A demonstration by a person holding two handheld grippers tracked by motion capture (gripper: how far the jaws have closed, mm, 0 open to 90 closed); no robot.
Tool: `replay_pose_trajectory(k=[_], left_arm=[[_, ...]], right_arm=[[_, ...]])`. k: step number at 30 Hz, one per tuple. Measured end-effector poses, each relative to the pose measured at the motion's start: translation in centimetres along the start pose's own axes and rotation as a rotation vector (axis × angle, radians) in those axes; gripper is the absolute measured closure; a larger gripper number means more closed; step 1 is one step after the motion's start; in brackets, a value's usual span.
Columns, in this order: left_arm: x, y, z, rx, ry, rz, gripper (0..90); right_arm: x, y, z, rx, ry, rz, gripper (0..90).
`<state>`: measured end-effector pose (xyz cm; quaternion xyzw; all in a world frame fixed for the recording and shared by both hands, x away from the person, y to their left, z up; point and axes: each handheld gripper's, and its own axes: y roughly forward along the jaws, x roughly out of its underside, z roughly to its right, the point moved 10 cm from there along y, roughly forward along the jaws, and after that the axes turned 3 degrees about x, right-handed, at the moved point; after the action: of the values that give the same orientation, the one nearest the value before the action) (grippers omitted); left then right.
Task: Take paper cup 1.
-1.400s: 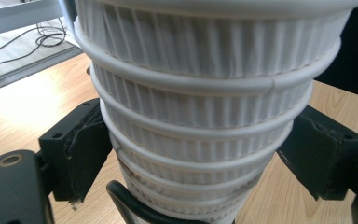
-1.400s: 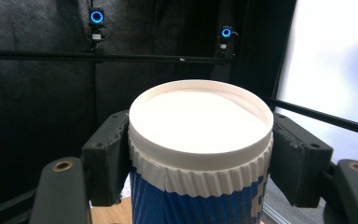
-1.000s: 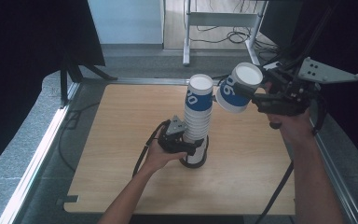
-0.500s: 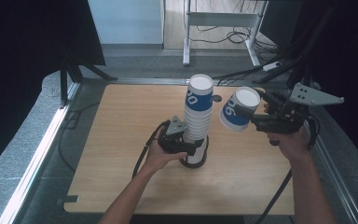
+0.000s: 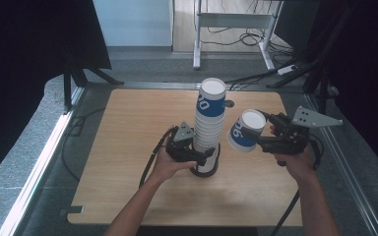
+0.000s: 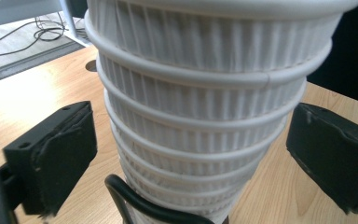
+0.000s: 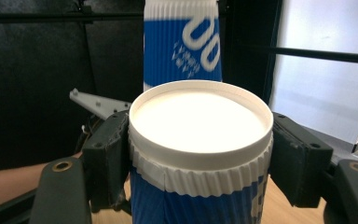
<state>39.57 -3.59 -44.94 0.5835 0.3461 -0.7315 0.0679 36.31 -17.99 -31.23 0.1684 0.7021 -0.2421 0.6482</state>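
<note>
A tall stack of ribbed paper cups [image 5: 210, 123], white with a blue top cup, stands upside down on the wooden table [image 5: 128, 147]. My left gripper [image 5: 204, 158] sits at the foot of the stack. Its jaws have just been opening. In the left gripper view the stack [image 6: 200, 93] rises between the two black pads [image 6: 51, 158], which stand off it on both sides. My right gripper [image 5: 257, 140] is shut on a single blue-and-white cup [image 5: 245, 130], tilted, to the right of the stack at mid height. In the right gripper view that cup [image 7: 200, 116] is pinched just under its rim, with the stack [image 7: 182, 42] behind it.
A round hole [image 5: 229, 103] is cut in the table behind the stack. A metal rail [image 5: 44, 147] runs along the table's left side. Desk legs and cables [image 5: 236, 44] stand on the floor beyond the far edge. Black curtains hang left and right.
My right gripper has sunk with its cup from beside the stack's top to mid height at the stack's right. The left hand has kept its place at the stack's foot.
</note>
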Motion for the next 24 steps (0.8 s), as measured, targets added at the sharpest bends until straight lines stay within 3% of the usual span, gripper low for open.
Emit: replay_pose_trajectory(k=[7, 24], left_arm=[[0.5, -1.1, -0.3, -0.019, -0.018, 0.019, 1.5], [3.1, -4.5, -0.3, -0.051, -0.003, 0.050, 3.2]], right_arm=[[2.5, 0.3, -0.4, -0.007, 0.014, -0.006, 29.1], [7.6, 1.4, -1.1, -0.013, 0.045, -0.041, 29.1]])
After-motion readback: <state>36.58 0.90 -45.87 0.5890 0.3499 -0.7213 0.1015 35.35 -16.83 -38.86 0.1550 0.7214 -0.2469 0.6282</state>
